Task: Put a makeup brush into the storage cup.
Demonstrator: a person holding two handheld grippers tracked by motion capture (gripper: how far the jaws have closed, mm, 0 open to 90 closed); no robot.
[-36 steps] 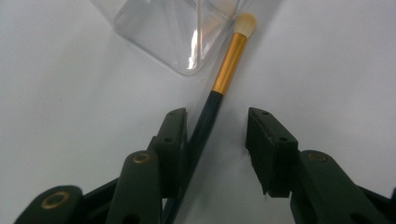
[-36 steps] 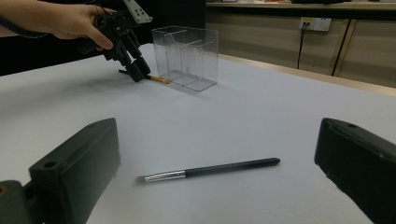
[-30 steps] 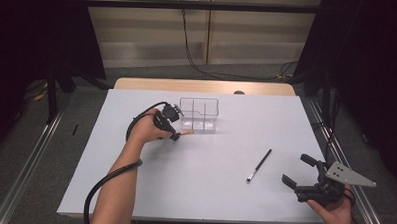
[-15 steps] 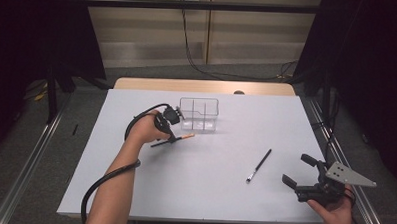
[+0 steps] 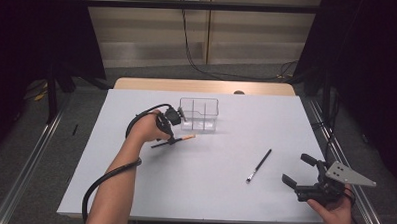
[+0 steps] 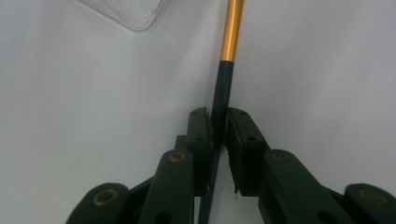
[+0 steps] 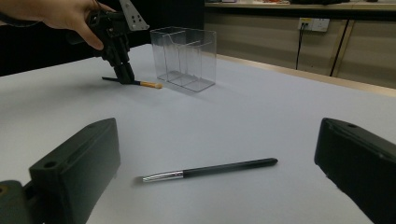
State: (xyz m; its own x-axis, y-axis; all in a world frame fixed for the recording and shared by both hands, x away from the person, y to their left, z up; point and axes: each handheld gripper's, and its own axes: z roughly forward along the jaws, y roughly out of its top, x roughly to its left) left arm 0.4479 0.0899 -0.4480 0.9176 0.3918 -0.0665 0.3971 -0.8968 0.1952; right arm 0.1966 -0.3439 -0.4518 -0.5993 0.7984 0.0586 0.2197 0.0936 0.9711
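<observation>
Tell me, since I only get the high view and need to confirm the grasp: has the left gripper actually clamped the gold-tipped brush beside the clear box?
Observer: Yes. In the left gripper view the left gripper has just closed and its pads press on the dark handle of the gold-tipped brush.
Operator: And the right one?
Observer: The right gripper stands wide open, nothing between its jaws.
Operator: What lies ahead of it?
Observer: The black brush with a silver ferrule, flat on the table.

Brush before organizer, pen right
</observation>
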